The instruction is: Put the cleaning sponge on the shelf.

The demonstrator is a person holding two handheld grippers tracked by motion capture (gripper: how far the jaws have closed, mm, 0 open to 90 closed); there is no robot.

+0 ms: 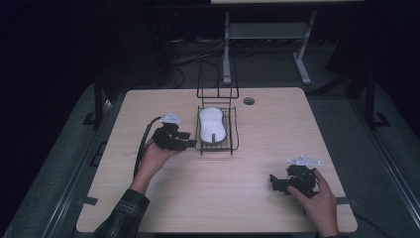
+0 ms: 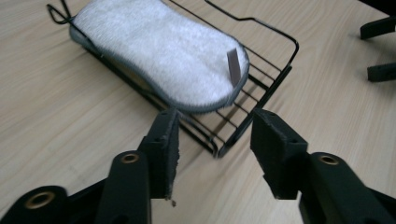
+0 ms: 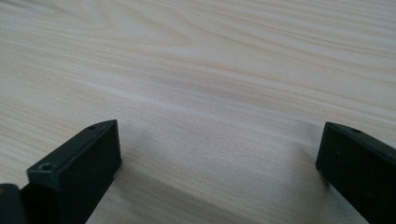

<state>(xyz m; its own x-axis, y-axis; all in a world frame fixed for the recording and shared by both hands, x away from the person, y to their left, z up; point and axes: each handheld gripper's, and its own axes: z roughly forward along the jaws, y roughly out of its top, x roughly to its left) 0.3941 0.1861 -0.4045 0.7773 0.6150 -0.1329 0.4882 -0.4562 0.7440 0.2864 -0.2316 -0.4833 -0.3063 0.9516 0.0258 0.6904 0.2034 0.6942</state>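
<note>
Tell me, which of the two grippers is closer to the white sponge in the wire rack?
The left gripper. It sits just beside the black wire rack holding the white sponge, jaws pointed at it. The right gripper rests far off toward the table's near right corner.

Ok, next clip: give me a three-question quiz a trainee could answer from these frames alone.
1. True or false: the white sponge lies inside the black wire rack.
2. Which gripper is nearer the rack? A) left gripper B) right gripper C) both equally near
3. Fill in: the right gripper's jaws are spread over bare ____.

Key:
1. True. The sponge rests on the rack's wires, with its small tag at the end towards the left gripper.
2. A. Its jaws stand open just short of the rack's corner; the right gripper is apart, near the table's right front corner.
3. Wood: the tabletop.
</note>
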